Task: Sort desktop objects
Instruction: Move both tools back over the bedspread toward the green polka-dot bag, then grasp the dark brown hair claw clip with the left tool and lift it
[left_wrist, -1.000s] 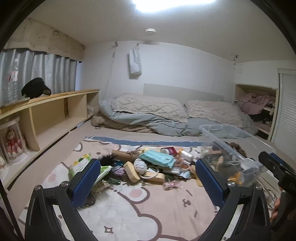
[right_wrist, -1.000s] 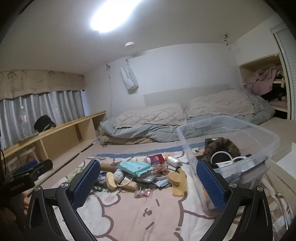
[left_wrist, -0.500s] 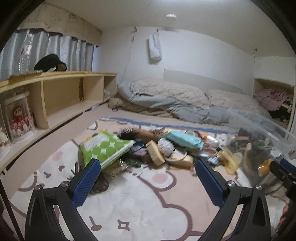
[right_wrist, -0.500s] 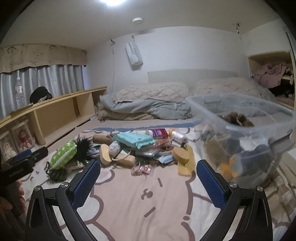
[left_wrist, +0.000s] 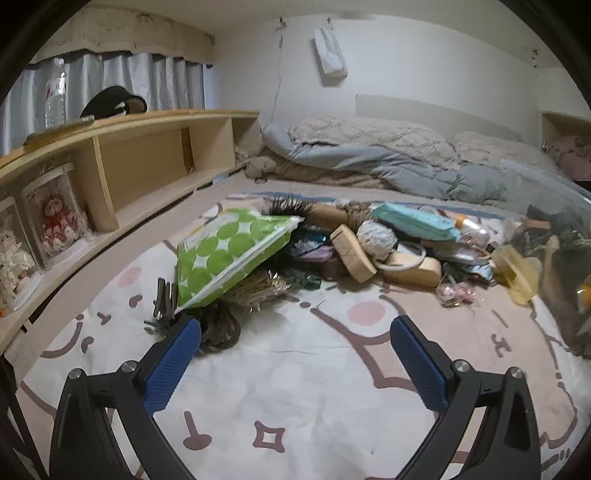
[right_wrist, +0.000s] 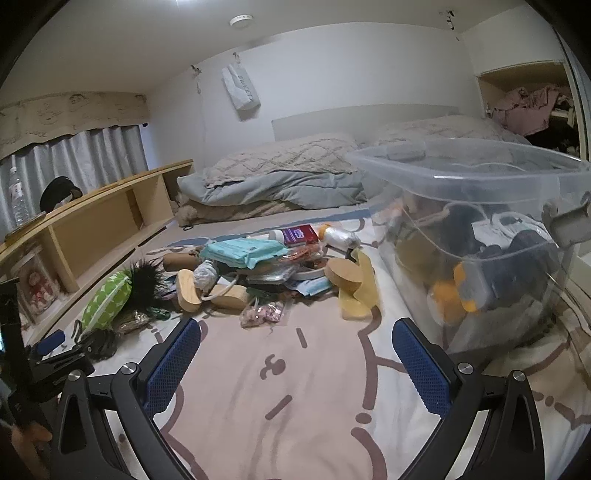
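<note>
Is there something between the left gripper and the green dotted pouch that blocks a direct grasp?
Nothing solid blocks it. The left gripper is open over bare blanket, and the green dotted pouch lies just ahead and to its left. A dark hair clip and a dark cord bundle lie at the pouch's near edge, by the left finger.

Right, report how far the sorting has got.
Done: some things already sit inside the clear plastic bin. In hand: nothing; the left tongs and right tongs are both open and empty, above the cartoon-print blanket. Left: most of it, since the green polka-dot pouch, teal tissue pack, white yarn ball and the rest of the pile lie loose on the blanket.
</note>
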